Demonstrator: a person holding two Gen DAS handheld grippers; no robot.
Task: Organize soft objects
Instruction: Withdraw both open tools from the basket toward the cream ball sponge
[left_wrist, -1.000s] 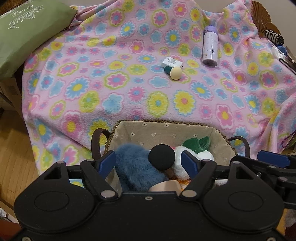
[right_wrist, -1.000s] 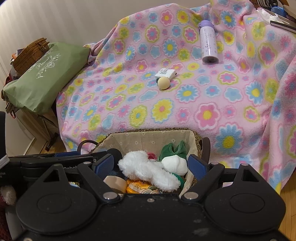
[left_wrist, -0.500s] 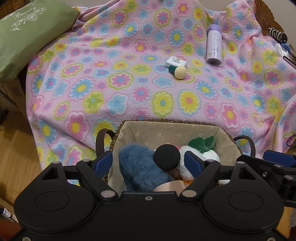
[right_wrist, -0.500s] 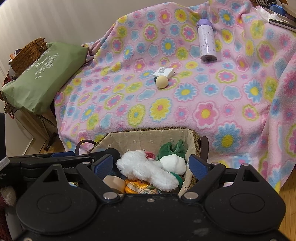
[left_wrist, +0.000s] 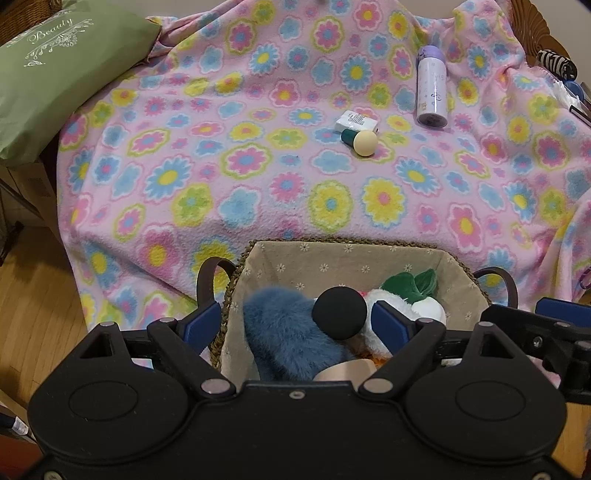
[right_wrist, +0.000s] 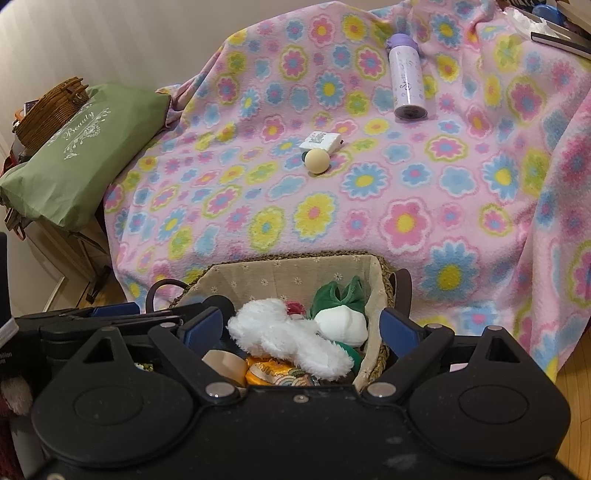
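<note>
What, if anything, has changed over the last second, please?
Very little. Both views drift slightly: the purple bottle and cream-tipped applicator slide a touch right in the left view. Left gripper and right gripper remain open over the basket, gripping nothing; the toys lie unmoved.

One lined basket (left_wrist: 332, 258) holds at least four soft things: one blue furry plush (left_wrist: 284, 332), one white fluffy toy (right_wrist: 288, 339), one white-and-green plush (right_wrist: 341, 314) and one black ball (left_wrist: 339, 313). Beyond the basket lie three items: one purple bottle (left_wrist: 431, 90), one white box (left_wrist: 356, 122), one cream-tipped applicator (left_wrist: 362, 142).
</note>
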